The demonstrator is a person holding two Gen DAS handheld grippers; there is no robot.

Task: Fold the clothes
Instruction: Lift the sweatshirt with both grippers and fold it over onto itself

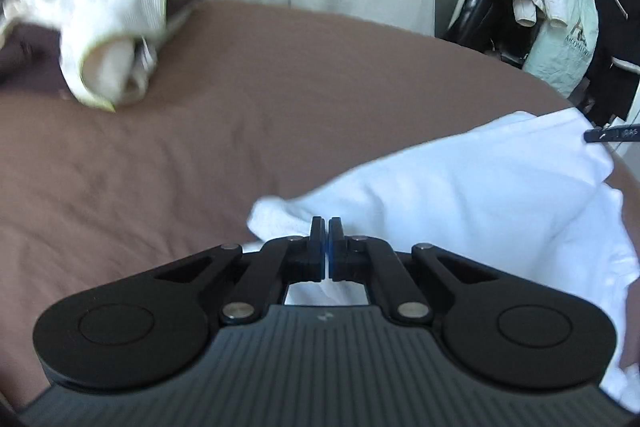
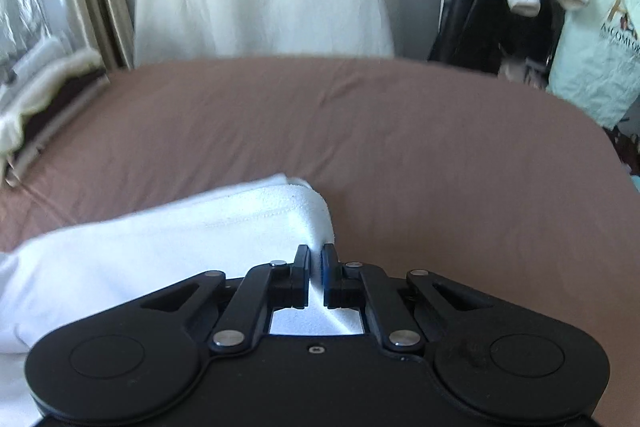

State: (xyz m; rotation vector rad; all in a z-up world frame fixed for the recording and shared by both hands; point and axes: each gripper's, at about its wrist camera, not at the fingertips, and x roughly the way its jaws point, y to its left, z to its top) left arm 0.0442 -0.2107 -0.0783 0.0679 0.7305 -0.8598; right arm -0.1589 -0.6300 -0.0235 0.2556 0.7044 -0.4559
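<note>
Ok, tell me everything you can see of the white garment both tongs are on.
The white garment is plain, soft, knit-looking cloth with no print visible. It lies bunched and partly folded over on the brown bedsheet, with a rolled edge and a stitched hem line showing in the right wrist view. The left tongs and the right tongs are each shut on a fold of it, at opposite ends. Its full shape is hidden; I can't tell sleeves or collar.
</note>
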